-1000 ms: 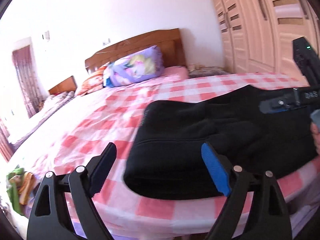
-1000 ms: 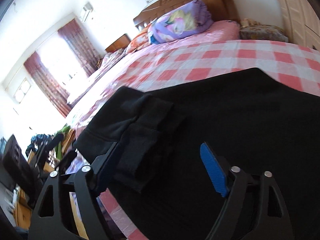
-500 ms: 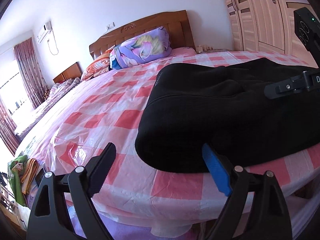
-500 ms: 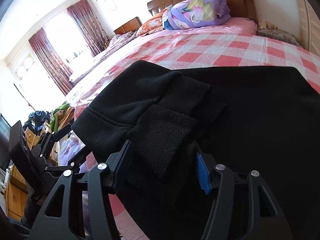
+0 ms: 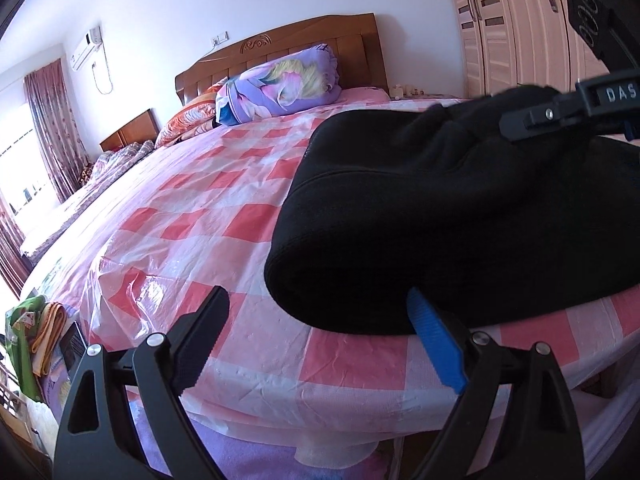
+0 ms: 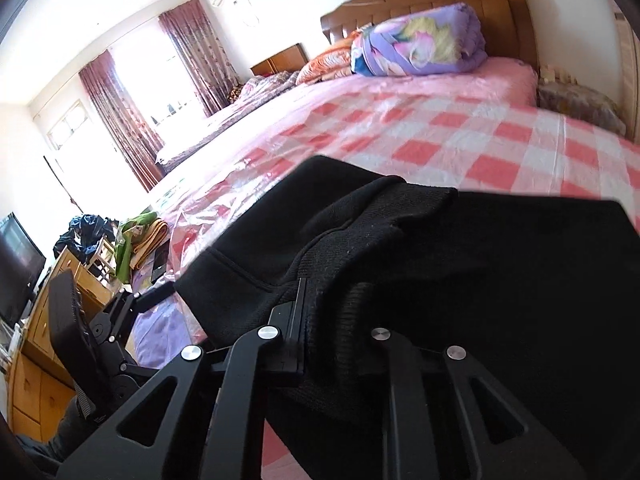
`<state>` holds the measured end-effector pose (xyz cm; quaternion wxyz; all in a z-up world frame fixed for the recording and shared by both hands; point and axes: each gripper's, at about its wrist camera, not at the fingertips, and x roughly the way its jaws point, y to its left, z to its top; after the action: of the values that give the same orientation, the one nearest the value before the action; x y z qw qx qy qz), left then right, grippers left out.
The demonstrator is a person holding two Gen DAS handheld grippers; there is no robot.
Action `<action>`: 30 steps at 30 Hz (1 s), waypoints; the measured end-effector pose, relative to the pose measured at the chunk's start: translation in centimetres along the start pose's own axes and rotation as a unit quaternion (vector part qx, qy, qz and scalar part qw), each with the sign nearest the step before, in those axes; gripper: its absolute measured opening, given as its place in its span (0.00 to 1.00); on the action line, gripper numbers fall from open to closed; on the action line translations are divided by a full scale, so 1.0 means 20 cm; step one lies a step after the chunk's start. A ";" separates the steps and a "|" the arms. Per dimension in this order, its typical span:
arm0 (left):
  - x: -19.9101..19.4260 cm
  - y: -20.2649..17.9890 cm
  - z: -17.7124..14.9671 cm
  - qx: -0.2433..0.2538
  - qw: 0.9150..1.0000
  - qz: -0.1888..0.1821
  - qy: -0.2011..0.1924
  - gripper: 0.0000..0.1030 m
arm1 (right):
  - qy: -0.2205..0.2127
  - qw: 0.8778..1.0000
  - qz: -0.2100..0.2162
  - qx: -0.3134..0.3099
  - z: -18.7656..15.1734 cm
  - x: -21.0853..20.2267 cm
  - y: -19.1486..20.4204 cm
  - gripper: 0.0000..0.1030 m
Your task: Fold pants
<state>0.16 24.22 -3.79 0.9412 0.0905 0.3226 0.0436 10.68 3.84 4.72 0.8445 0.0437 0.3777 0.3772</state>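
Right gripper (image 6: 340, 320): jaws closing, pinched on a bunched ribbed edge of the pants (image 6: 500, 280).
Left gripper (image 5: 316, 344): jaws spread wide, empty, its blue pad just beside the near rounded fold.
Pants: black, doubled over, lying at the near edge of the bed (image 5: 224, 216).
Handling: judged soft, thick, limp; sags when lifted.
Hold: pinch through all layers at the fold's corner.
Cover: glossy plastic, likely slippery.

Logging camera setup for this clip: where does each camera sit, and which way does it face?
Left wrist: on the left gripper, at the bed's near edge, facing the headboard; own open fingers, plus the right gripper.
Right wrist: on the right gripper, closing on the black pants, facing the curtains; left gripper at left.
Shared: pants, bed, headboard.
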 end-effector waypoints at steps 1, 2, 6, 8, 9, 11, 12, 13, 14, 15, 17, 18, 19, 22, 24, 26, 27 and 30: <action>0.00 0.01 0.00 -0.009 1.000 -0.007 0.002 0.88 | -0.011 1.000 0.000 -0.010 0.04 -0.04 0.03 0.14; 0.00 0.02 0.00 -0.016 1.000 -0.011 0.002 0.88 | -0.023 1.000 -0.001 -0.019 0.08 -0.07 0.06 0.14; 0.00 0.00 0.06 -0.022 1.000 -0.017 -0.006 0.88 | -0.063 0.997 -0.009 -0.039 0.19 -0.23 0.09 0.14; 0.02 -0.02 0.12 -0.018 1.000 -0.001 -0.006 0.89 | -0.081 0.996 -0.021 -0.039 0.17 -0.34 0.06 0.14; 0.04 -0.03 0.14 -0.019 1.000 0.009 -0.003 0.89 | -0.091 0.995 -0.030 -0.033 0.13 -0.40 0.01 0.14; 0.06 -0.04 0.17 -0.023 1.000 0.010 -0.001 0.89 | -0.101 0.993 -0.061 -0.012 0.02 -0.51 -0.11 0.14; 0.07 -0.06 0.18 -0.022 1.000 0.006 0.002 0.90 | -0.099 0.992 -0.078 0.001 -0.05 -0.53 -0.19 0.14; 0.09 -0.09 0.19 -0.016 1.000 0.003 0.005 0.95 | -0.088 0.992 -0.090 0.020 -0.14 -0.54 -0.28 0.14; 0.10 -0.12 0.19 -0.007 1.000 0.001 0.008 0.96 | -0.070 0.991 -0.100 0.048 -0.23 -0.54 -0.39 0.14; 0.13 -0.17 0.18 0.005 1.000 0.001 0.017 0.96 | -0.056 0.990 -0.110 0.067 -0.30 -0.50 -0.47 0.14; 0.17 -0.24 0.16 0.017 0.999 0.016 0.024 0.96 | -0.040 0.986 -0.101 0.126 -0.48 -0.44 -0.65 0.14; 0.17 -0.24 0.16 0.010 0.999 0.023 0.019 0.96 | -0.062 0.984 -0.070 0.149 -0.52 -0.45 -0.70 0.14; 0.17 -0.24 0.16 0.002 0.999 0.022 0.025 0.96 | -0.064 0.984 -0.064 0.155 -0.52 -0.45 -0.71 0.14; 0.19 -0.19 0.16 -0.027 0.999 0.010 0.043 0.96 | -0.057 0.989 -0.097 0.097 -0.48 -0.43 -0.63 0.14; 0.19 -0.17 0.15 -0.032 0.998 0.014 0.045 0.96 | -0.059 0.989 -0.095 0.097 -0.48 -0.42 -0.63 0.14; 0.18 -0.16 0.15 -0.033 0.998 0.018 0.044 0.96 | -0.062 0.989 -0.086 0.107 -0.50 -0.42 -0.63 0.14; 0.17 -0.16 0.15 -0.035 0.998 0.022 0.041 0.96 | -0.062 0.988 -0.083 0.113 -0.50 -0.41 -0.64 0.14; 0.14 -0.12 0.16 -0.069 0.997 0.014 0.028 0.96 | -0.065 0.989 -0.087 0.104 -0.45 -0.44 -0.59 0.14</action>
<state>4.46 21.89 -3.49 0.9351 0.0288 0.3436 0.0816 8.15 -12.34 -0.61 0.8877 0.1223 0.3617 0.2572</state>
